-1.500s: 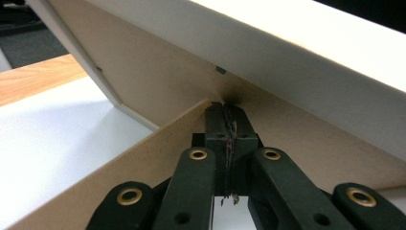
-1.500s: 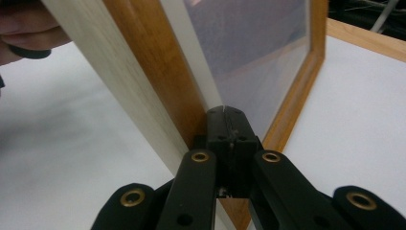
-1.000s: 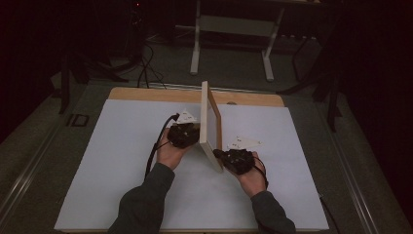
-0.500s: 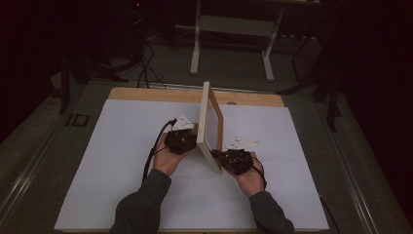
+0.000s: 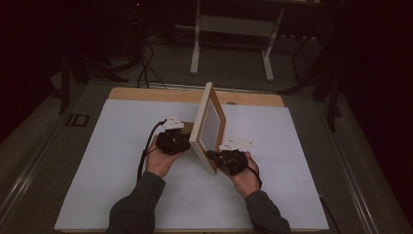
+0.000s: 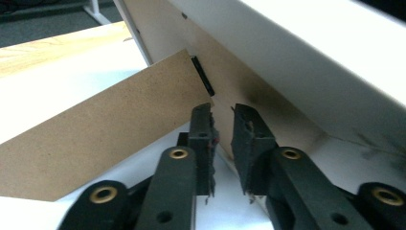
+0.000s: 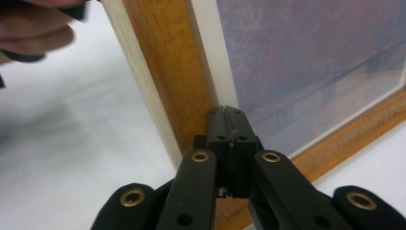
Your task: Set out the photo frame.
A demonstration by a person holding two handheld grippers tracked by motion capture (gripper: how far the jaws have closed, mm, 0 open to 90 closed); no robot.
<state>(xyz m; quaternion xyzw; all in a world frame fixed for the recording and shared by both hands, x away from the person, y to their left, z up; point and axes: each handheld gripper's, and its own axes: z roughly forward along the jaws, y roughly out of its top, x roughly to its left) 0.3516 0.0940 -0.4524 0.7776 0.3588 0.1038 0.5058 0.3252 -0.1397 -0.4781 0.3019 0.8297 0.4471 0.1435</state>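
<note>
A wooden picture frame [image 5: 208, 127] stands on edge near the centre of the white-topped bench [image 5: 122, 126], tilted, with its glazed face turned toward the bench's right edge and its brown backing toward the left edge. The left gripper [image 5: 181, 142] sits just beside the back of the frame, held in the person's left hand [image 5: 160, 158]. In the left gripper view its jaws have just been opening and now stand a little apart; nothing is pinched between them, and the fingertips [image 6: 203, 127] lie just below the free corner of the fold-out cardboard stand [image 6: 103, 139], which angles away from the frame's back panel [image 6: 249, 91]. The right gripper [image 5: 213, 156] meets the lower near corner of the frame, held in the right hand [image 5: 246, 178]. In the right gripper view its jaws are pressed together, their tips [image 7: 225, 117] against the front of the frame at the seam between the wooden moulding [image 7: 167, 72] and the white mat [image 7: 213, 52] that borders the print [image 7: 316, 57]
</note>
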